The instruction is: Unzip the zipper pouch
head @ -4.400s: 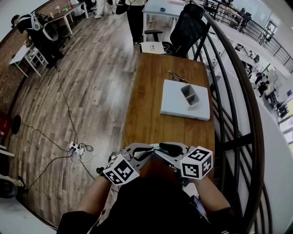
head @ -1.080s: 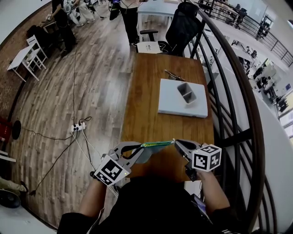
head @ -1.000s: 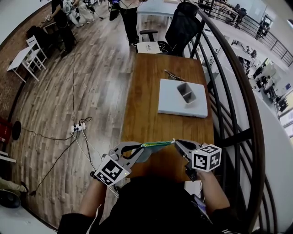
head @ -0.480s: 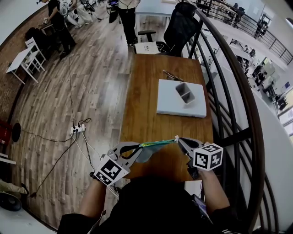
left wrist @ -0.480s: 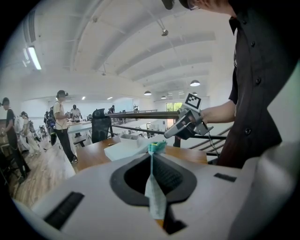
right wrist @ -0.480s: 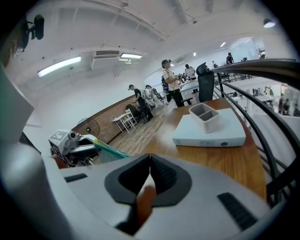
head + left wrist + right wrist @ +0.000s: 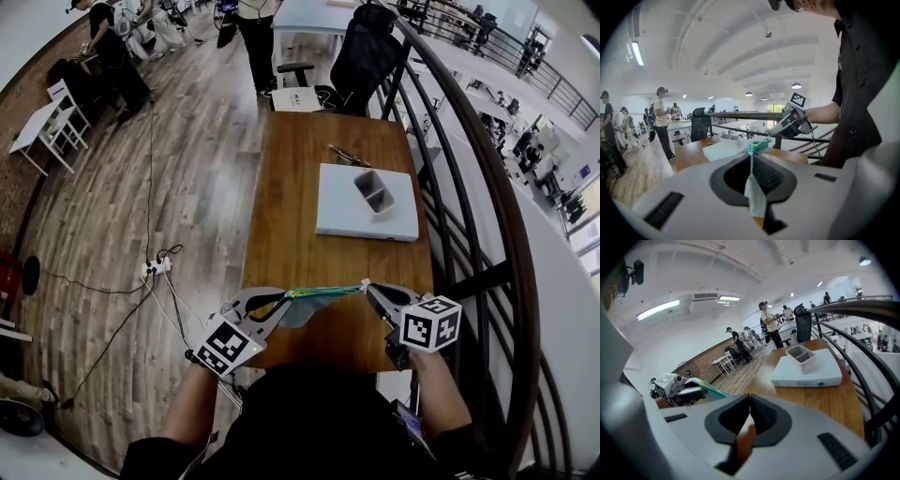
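Left gripper (image 7: 284, 299): I am watching its jaws pressing together on a fold of the pouch's pale fabric, which is hanging down between the pads in the left gripper view.
Right gripper (image 7: 367, 287): I am reading its jaws as clamped together too, with the pouch's other end running in to their tips; the zipper pull is too small for me to make out.
Zipper pouch (image 7: 320, 297): I am seeing it lifted clear of the table, its teal top edge stretching in a line between the two grippers, with the body sagging below near the left one.
Table (image 7: 291, 220): it is sitting under the pouch, long and wooden, running away from me.
White box (image 7: 345, 214): it is lying further along the table, well apart from the pouch.
Grey container (image 7: 372, 191): it is standing on top of the white box, showing two compartments in the right gripper view.
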Demonstrator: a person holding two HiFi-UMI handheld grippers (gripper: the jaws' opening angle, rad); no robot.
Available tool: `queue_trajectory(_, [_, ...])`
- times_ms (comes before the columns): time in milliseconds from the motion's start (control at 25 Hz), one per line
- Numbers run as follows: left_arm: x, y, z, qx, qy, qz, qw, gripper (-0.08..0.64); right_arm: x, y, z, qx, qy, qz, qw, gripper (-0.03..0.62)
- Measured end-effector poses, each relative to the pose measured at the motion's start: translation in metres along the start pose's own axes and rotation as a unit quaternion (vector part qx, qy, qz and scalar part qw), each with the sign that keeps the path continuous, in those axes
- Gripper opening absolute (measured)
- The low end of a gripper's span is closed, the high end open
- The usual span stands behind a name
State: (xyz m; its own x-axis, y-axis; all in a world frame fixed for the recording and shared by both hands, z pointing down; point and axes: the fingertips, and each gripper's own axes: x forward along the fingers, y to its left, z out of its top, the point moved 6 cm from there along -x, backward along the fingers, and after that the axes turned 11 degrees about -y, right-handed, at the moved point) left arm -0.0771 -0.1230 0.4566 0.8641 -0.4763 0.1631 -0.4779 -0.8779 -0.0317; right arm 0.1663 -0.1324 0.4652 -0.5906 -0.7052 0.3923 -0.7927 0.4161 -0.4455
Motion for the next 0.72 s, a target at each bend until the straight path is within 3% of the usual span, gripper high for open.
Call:
queue_trajectory(280, [0.012,0.006,-0.005,-0.006,0.001,-0.006,1.0,0.026,-0.002,-0.005,0.007,-0.013,-0.01,-0.015,1.0,0.002])
queue_trajectory(400, [0.017,0.007,-0.007,-0.003,0.008,-0.008,0.9999,0.121,-0.002,-0.01,0.01,-0.022,-0.023,-0.025,0.999,0.017])
queue_trajectory(480, [0.017,0.008,-0.006,-0.014,-0.001,-0.006,0.9999,0.172,-0.002,-0.013,0.011,-0.024,-0.031,-0.028,0.999,0.072])
queue_trajectory(720, [0.007,0.018,-0.003,-0.045,-0.027,0.021,0.9984,0.183,-0.005,-0.014,0.011,-0.013,-0.041,-0.026,0.999,0.071])
